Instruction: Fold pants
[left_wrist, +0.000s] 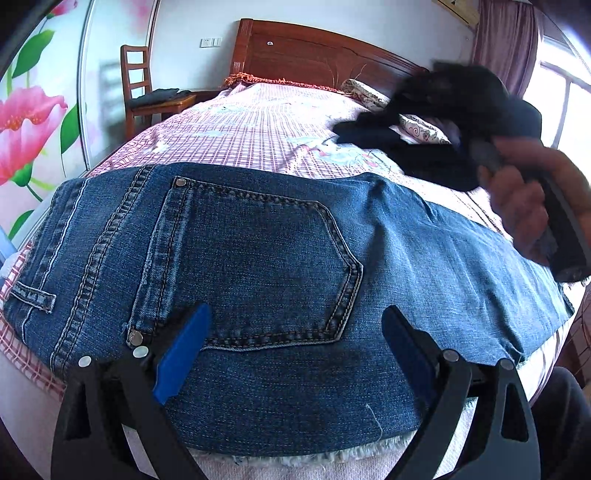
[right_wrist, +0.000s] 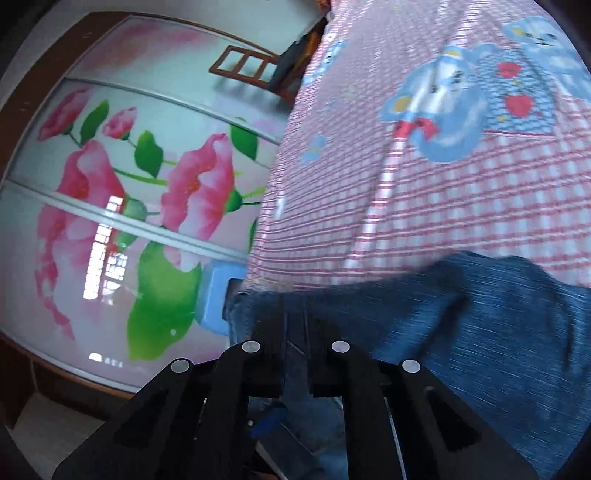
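Blue jeans (left_wrist: 258, 240) lie flat across the near end of the bed, back pocket (left_wrist: 258, 266) facing up. My left gripper (left_wrist: 295, 308) hovers over their near edge, its blue-padded fingers (left_wrist: 184, 350) wide open on either side of the pocket with nothing pinched. A hand (left_wrist: 524, 192) holds the blurred right gripper above the leg part at the right. In the right wrist view my right gripper (right_wrist: 295, 321) has its fingers together, tips buried in the bunched denim (right_wrist: 480, 332) at the jeans' edge. The contact itself is blurred.
The bed carries a pink checked sheet (left_wrist: 240, 129) with a wooden headboard (left_wrist: 314, 55) and a pillow (left_wrist: 424, 129) at the far end. A flower-printed wardrobe (right_wrist: 129, 184) and a wooden chair (left_wrist: 140, 85) stand on the left. A blue stool (right_wrist: 218, 295) sits by the bed.
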